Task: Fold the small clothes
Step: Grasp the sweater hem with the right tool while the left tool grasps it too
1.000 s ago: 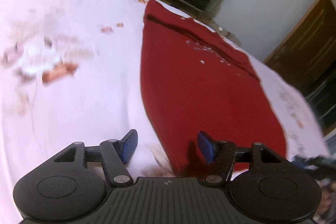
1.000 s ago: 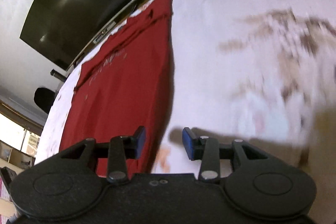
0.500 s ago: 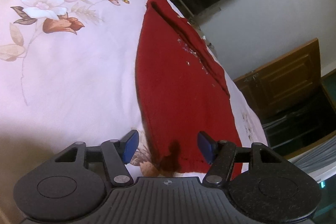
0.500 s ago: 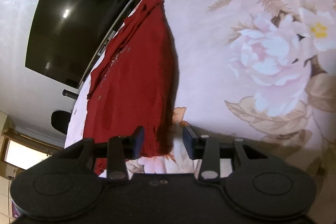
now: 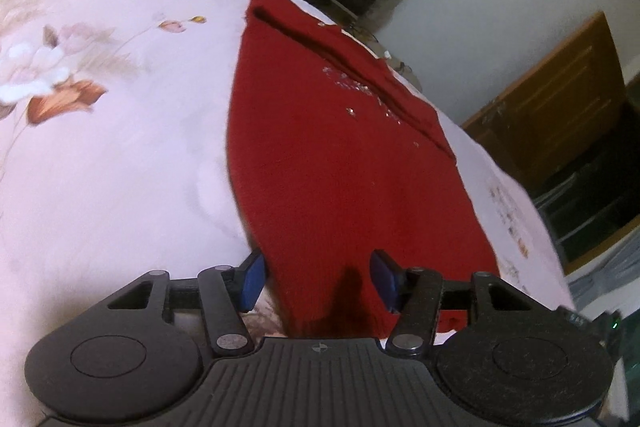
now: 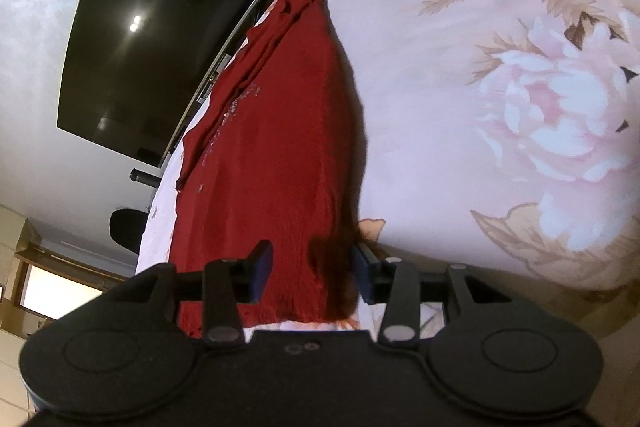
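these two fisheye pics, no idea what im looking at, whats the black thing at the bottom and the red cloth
The black shape at the bottom of each picture is a hand-held gripper: a person carries one in each hand, and a small wide-angle camera on it looks forward along its two blue-tipped fingers. One picture comes from the left gripper, the other from the right gripper.

Both look at the same red garment, lying flat on a pink floral bedsheet. It has small sparkly decorations near its far end. A dark television hangs on the wall beyond the bed.

Nothing is held. Both grippers are open, each with its fingers either side of a near corner of the garment's hem, apparently ready to pinch it for a fold.
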The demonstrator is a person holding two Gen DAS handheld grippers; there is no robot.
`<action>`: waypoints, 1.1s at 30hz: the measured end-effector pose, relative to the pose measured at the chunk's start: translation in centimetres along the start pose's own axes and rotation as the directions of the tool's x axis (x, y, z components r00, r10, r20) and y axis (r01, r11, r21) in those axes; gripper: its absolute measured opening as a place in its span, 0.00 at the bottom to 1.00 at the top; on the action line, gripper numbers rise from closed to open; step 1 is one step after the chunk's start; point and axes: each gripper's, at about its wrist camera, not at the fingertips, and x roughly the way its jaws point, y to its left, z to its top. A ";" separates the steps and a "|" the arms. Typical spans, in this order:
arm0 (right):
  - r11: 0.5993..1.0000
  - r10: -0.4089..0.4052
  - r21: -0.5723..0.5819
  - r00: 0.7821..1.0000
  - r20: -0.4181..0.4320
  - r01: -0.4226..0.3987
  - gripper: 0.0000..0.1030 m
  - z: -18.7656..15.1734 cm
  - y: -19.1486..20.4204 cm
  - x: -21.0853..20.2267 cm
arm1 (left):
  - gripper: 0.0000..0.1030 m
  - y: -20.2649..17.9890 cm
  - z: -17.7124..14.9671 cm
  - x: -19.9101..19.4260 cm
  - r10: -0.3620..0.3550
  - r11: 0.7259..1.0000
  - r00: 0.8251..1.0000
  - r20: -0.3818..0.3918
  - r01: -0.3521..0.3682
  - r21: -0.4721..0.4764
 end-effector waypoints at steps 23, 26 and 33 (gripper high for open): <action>0.998 0.041 -0.033 0.997 -0.071 -0.044 0.26 0.5 0.2 1.4 | 0.04 -0.9 0.3 2.0 0.045 0.997 0.999 -0.021 -0.044 0.061; 0.998 0.033 -0.053 0.995 -0.093 -0.038 0.12 0.3 0.2 1.8 | 0.04 0.3 0.0 2.2 0.000 1.000 1.000 -0.001 0.000 -0.022; 0.989 0.001 -0.145 1.000 -0.028 -0.005 0.05 -0.1 1.9 0.8 | 0.03 0.1 0.1 -0.8 -0.025 0.999 0.994 0.108 0.029 -0.034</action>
